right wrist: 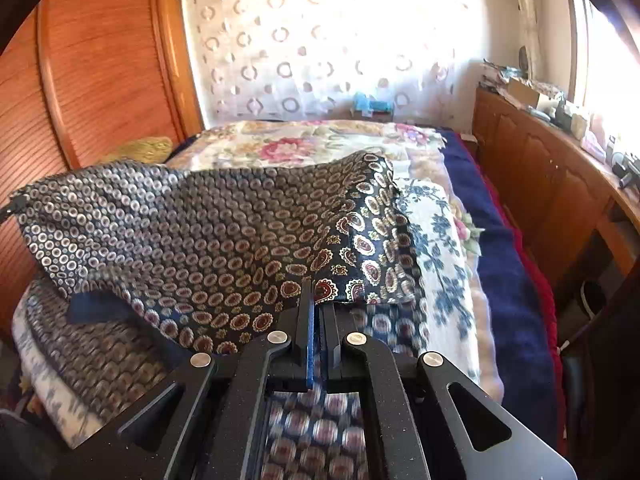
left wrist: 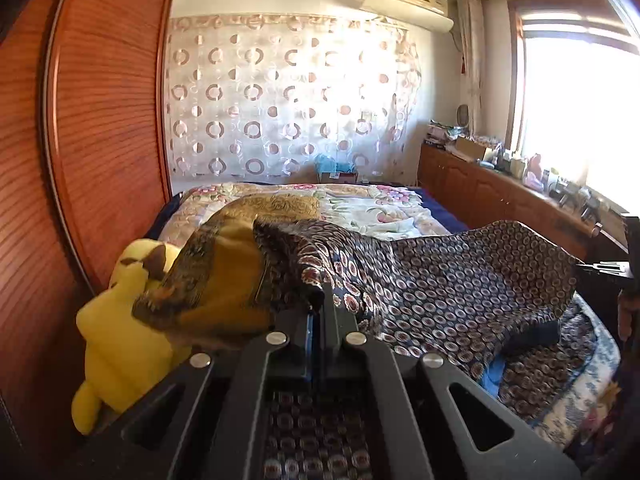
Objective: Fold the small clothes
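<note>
Garment: dark paisley-print cloth [right wrist: 224, 232], lifted and stretched between the two tools above the floral bedspread [right wrist: 320, 144].
Left gripper [left wrist: 320, 300]: jaws closed on one cloth edge.
Right gripper [right wrist: 316, 300]: jaws closed on the opposite edge, at 6 o'clock in its own view.
Neighbours: yellow plush toy [left wrist: 116, 340] and ochre cloth [left wrist: 224, 276], at 9 o'clock in the left view.
Technique: judged best to keep both grips level and taut, carry the held edge toward 12 o'clock, and lay it flat before releasing.

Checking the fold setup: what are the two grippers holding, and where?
Both hold the patterned garment by its near edge: left gripper and right gripper, jaws shut.
</note>
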Demonstrator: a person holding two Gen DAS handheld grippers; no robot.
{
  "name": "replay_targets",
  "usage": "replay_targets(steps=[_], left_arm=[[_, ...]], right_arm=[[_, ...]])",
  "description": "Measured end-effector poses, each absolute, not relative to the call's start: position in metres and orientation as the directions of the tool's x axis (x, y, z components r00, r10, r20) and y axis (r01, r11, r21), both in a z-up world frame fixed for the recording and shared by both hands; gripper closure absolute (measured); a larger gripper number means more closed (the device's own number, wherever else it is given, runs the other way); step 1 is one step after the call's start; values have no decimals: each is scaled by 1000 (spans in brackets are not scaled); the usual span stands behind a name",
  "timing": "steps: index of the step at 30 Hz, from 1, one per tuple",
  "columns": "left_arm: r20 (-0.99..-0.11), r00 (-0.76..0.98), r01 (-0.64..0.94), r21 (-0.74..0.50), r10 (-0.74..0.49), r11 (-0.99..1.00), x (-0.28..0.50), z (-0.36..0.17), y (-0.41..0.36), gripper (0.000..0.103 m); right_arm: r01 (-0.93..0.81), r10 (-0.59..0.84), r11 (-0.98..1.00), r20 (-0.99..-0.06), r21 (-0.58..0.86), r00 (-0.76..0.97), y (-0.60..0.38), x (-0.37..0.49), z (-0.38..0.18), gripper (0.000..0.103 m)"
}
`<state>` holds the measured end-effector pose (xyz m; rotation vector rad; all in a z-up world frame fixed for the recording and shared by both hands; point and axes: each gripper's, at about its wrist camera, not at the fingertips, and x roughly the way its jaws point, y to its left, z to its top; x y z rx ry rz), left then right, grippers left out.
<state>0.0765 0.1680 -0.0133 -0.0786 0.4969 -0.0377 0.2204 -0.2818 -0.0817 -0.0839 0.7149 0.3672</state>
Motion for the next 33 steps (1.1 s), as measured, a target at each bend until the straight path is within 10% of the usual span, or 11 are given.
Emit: replay_targets(steps=[16,21,33], left_arm=[[-591,807,-39,-69,-9,997,46,-70,177,98],[-601,798,-16,-77,-34,997,43,-73,176,80],[-587,810,-35,-69,-12,997,31,-66,184,65]], right_arm=[[-379,286,925,-719,34,633,-283,168,-108,102],[-359,284,932,-720,53,633,-288,170,-109,56],[-301,275,950,-661,78,698,-321,154,-92,53]])
